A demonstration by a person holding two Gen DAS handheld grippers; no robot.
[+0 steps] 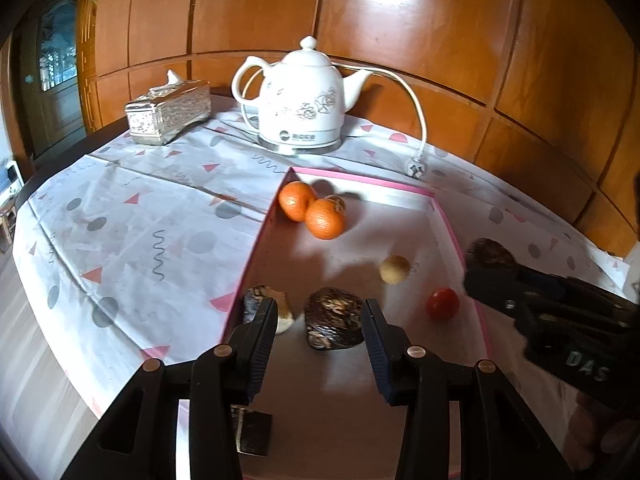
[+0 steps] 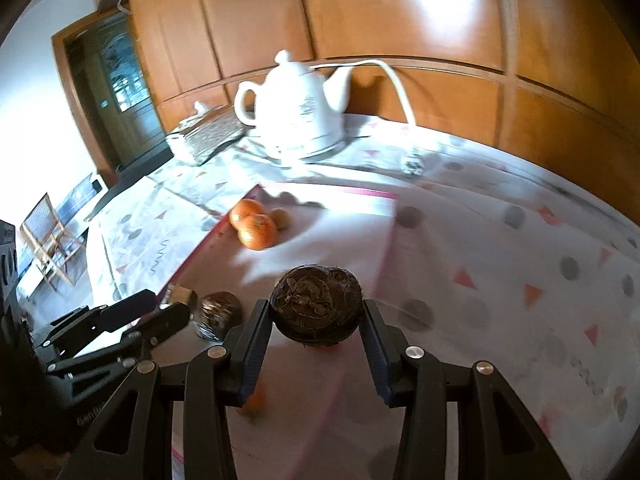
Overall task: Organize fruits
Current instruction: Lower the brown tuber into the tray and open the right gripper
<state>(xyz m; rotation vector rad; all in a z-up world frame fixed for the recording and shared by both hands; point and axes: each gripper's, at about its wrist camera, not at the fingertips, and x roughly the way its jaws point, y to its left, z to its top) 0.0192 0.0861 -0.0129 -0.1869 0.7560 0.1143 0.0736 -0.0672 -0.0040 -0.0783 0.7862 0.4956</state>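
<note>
A shallow pink-rimmed tray lies on the table. In it are two oranges, a small brown fruit behind them, a tan round fruit, a red tomato, a dark brown tuber and a cut tuber piece. My left gripper is open, its jaws either side of the dark tuber, above it. My right gripper is shut on another dark tuber and holds it above the tray's right side; it also shows in the left wrist view.
A white ceramic kettle with a cord and plug stands behind the tray. A silver tissue box sits at the back left. A patterned cloth covers the table. Wood panelling is behind. A dark block lies under my left gripper.
</note>
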